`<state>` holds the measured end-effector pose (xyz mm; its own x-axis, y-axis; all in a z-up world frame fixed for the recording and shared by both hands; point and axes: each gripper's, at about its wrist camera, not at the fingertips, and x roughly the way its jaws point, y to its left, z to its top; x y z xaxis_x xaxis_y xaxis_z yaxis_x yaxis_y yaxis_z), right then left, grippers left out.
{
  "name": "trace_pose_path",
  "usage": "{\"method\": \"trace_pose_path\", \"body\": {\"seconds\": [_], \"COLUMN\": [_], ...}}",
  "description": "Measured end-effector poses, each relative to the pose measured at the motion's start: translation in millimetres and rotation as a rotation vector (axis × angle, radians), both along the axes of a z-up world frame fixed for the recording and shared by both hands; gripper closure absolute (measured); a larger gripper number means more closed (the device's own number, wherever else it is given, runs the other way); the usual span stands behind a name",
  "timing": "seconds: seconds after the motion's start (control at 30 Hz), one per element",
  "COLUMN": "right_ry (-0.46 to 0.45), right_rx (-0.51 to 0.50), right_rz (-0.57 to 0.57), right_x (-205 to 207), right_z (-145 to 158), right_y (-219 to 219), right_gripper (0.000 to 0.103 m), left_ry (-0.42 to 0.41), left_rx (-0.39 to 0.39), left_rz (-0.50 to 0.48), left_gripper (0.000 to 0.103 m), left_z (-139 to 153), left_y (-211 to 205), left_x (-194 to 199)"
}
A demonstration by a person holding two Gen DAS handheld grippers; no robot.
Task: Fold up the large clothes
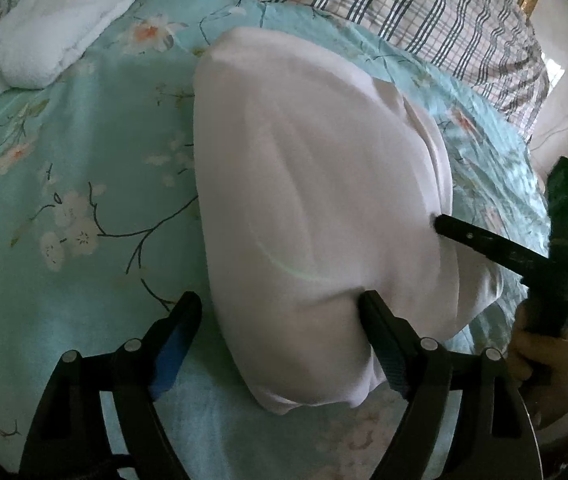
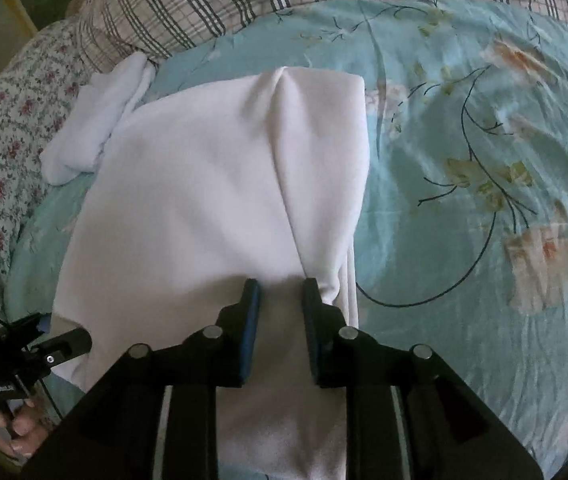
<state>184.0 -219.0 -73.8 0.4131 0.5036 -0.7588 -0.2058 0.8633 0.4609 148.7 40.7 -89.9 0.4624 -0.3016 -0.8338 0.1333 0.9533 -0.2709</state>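
Note:
A large white garment (image 1: 315,208) lies partly folded on the light blue floral bedsheet (image 1: 84,184). My left gripper (image 1: 280,312) is open, its jaws wide apart over the garment's near left edge. My right gripper (image 2: 280,292) has its jaws partly closed around a raised fold of the white garment (image 2: 212,184) at its near right edge. In the left wrist view the right gripper (image 1: 439,224) reaches in from the right with its tip against the cloth. The left gripper (image 2: 72,340) shows at the lower left of the right wrist view.
A folded white towel (image 1: 44,36) lies at the far left of the bed; it also shows in the right wrist view (image 2: 100,120). A plaid quilt (image 1: 403,8) is bunched along the far side. A flowered pillow (image 2: 8,128) lies at the left.

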Motion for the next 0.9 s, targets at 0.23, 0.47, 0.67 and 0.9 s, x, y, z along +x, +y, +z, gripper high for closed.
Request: {"method": "trace_pose_path", "body": {"seconds": [0.23, 0.47, 0.67, 0.9], "right_ry": [-0.027, -0.068, -0.058, -0.061], "right_rx": [0.009, 0.020, 0.014, -0.005], "right_rz": [-0.019, -0.009, 0.004, 0.033], "right_x": [-31, -70, -97, -119], "right_z": [26, 47, 48, 49], "right_y": [-13, -19, -21, -17], "right_gripper": [0.077, 0.061, 0.057, 0.050], "left_ry": [-0.032, -0.098, -0.138, -0.168], "left_rx": [0.082, 0.175, 0.200, 0.233], "left_rz": [0.007, 0.023, 0.032, 0.044], "left_gripper": [0.021, 0.023, 0.023, 0.022], "left_z": [16, 37, 51, 56], "left_y": [-6, -12, -10, -4], "left_x": [-14, -45, -68, -87]}}
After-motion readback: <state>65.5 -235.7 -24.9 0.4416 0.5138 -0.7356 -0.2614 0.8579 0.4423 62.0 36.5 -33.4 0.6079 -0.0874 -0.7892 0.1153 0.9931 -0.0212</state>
